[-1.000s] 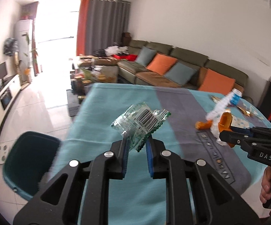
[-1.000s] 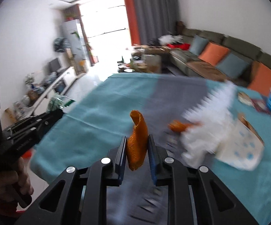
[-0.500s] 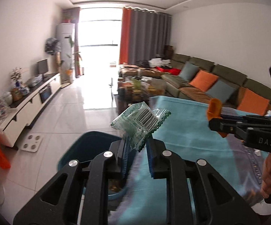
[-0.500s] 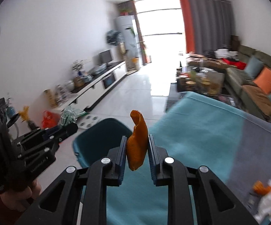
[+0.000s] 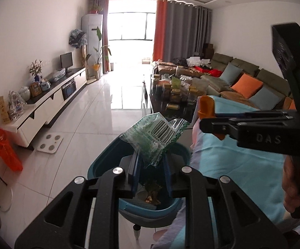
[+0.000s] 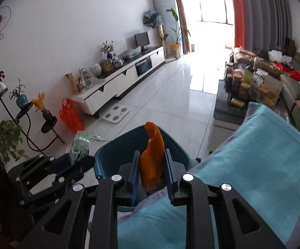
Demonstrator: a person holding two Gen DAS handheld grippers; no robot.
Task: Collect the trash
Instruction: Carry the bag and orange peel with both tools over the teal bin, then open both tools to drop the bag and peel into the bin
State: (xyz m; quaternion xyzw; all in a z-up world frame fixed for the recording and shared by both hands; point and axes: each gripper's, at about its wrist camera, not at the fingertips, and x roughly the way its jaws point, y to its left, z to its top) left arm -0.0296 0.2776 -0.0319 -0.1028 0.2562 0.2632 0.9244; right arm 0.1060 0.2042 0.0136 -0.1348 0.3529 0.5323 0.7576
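Wrapper (image 5: pixel 153 140), light crinkly film, hangs pinched by one corner in my left gripper (image 5: pixel 151 174) above the bin (image 5: pixel 108 157). My right gripper (image 6: pixel 152 172) seems barely to squeeze the soft orange peel (image 6: pixel 152 155).

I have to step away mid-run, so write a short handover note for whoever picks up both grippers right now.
Left gripper: jaws slightly parted, green wrapper between them, over the teal bin. Whether it is still pinched is unclear.
Right gripper: jaws also slightly parted around the orange peel, above the bin's near edge, where the teal tablecloth ends.
Done: both pieces carried from the table to the bin; some scraps already lie inside.
Left: let both pieces fall in, confirm they land inside, then check the table for more trash; it is mostly out of view here.
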